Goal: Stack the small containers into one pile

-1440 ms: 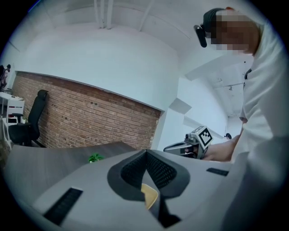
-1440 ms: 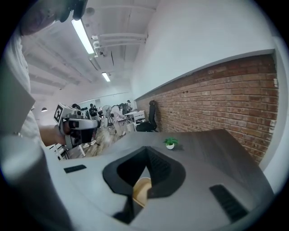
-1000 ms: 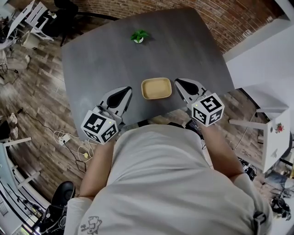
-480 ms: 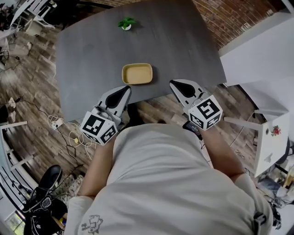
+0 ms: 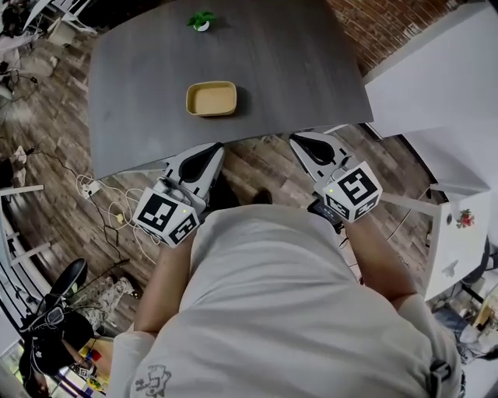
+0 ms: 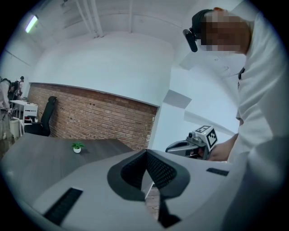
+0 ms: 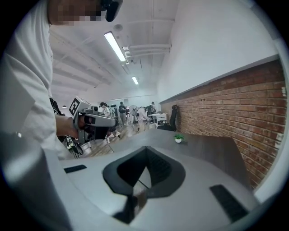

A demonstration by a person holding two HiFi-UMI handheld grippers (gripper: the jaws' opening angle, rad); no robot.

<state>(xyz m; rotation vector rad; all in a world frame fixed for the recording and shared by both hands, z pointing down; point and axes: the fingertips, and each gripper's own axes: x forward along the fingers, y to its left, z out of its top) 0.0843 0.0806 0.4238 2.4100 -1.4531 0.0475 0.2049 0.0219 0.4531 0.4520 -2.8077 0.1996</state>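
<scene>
A tan, rounded-rectangle container (image 5: 211, 99) rests on the dark grey table (image 5: 296, 70), near its front edge; whether others are nested inside it I cannot tell. Both grippers hang short of the table, over the wooden floor and close to the person's body. My left gripper (image 5: 213, 148) is shut and empty, and its fingers (image 6: 156, 169) meet at the tips. My right gripper (image 5: 300, 141) is also shut on nothing, its pads (image 7: 156, 167) closed together. Each gripper shows in the other's view: the right gripper (image 6: 192, 145) and the left gripper (image 7: 92, 124). The container is hidden in both gripper views.
A small potted plant (image 5: 201, 20) stands at the table's far edge, also seen as the plant (image 6: 77, 147) and the plant (image 7: 179, 139). Cables (image 5: 109, 214) lie on the floor at left. A white cabinet (image 5: 436, 101) and a brick wall (image 5: 366, 23) stand at right.
The person has backed away from the table: the table and container have slid up in the head view. Both grippers, before beside the container at the table edge, are now over the floor.
</scene>
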